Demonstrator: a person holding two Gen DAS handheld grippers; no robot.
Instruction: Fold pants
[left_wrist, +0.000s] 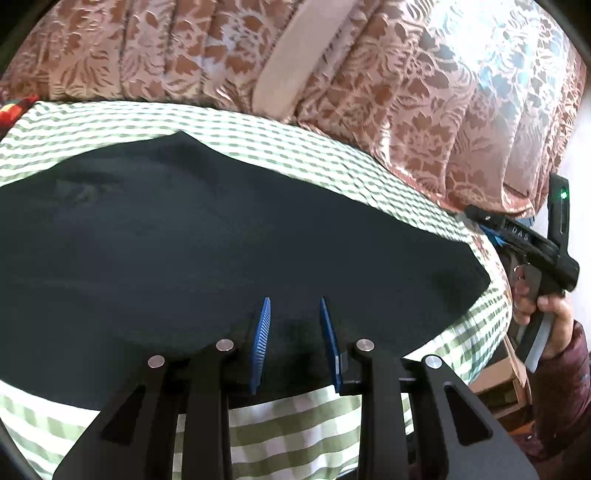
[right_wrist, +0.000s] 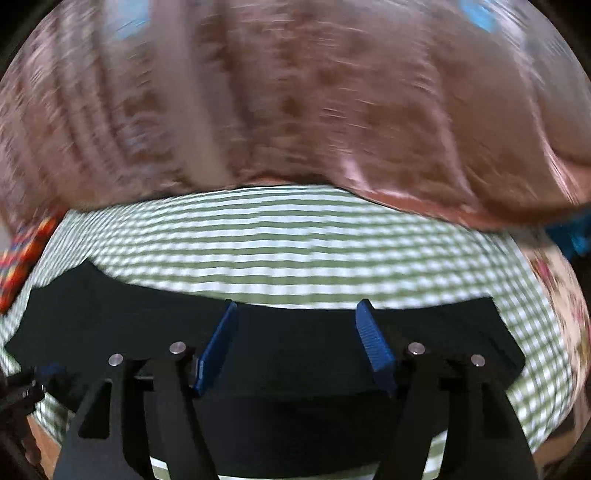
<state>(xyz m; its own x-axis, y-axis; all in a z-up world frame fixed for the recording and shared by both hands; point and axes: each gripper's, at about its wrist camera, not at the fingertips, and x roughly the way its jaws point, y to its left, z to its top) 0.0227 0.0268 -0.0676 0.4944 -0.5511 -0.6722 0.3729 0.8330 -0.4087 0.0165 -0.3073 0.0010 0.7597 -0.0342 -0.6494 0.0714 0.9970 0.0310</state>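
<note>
Left wrist view showed the dark, near-black fabric pants (left_wrist: 221, 251) spread flat as the biggest thing in frame, lying on a green-and-white checked cloth (left_wrist: 295, 424) that covered the work surface. Behind the pants hung a pink-brown floral patterned curtain (left_wrist: 369, 92); brown cardboard boxes (left_wrist: 506, 387) sat low to the right of the pants, and a strip of red-orange multicoloured fabric (right_wrist: 22, 258) showed at the pants' far left edge. Right wrist view was motion-blurred, detail poor.

Step, as I judged it: between folds, both tools free, lining up for a fresh grab. The pants looked already doubled into a broad panel, but layers were hard to tell on dark cloth.

Left gripper (left_wrist: 295, 306) sat over the near edge of the pants, blue ribbed fingers apart, nothing between them. Right gripper (right_wrist: 297, 314) hovered over the pants' far edge, fingers spread wide, empty.

Next move probably called for each tool to pinch an edge cleanly, all layers, then carry it across evenly.
</note>
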